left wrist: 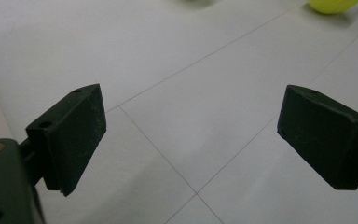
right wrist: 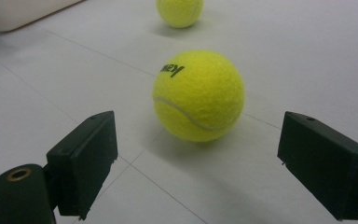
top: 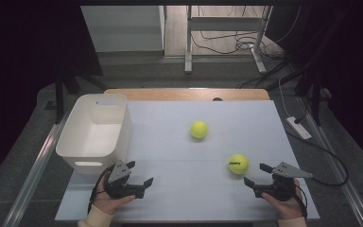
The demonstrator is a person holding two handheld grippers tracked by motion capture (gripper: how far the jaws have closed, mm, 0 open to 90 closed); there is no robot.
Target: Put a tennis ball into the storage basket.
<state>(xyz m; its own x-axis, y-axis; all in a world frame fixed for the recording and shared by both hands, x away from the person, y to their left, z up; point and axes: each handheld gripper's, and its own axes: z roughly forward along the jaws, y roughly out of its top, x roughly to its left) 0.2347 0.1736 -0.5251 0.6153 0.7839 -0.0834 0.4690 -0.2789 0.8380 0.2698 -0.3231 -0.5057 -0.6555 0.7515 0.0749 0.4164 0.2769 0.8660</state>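
Observation:
Two yellow tennis balls lie on the white table. The near ball [top: 238,163] [right wrist: 198,95] rests just ahead of my right gripper [top: 257,174] [right wrist: 196,170], whose jaws stand open and apart from it. The far ball [top: 199,129] [right wrist: 179,11] sits toward the table's middle. My left gripper [top: 139,173] [left wrist: 191,140] is open over bare table at the front left, nothing between its jaws; a ball's edge [left wrist: 332,4] peeks in at that view's top right.
A white plastic bin [top: 94,132] stands at the table's left, just beyond the left gripper. The table's front edge [top: 184,220] runs close behind both hands. A power strip [top: 298,127] and cables lie on the floor at right.

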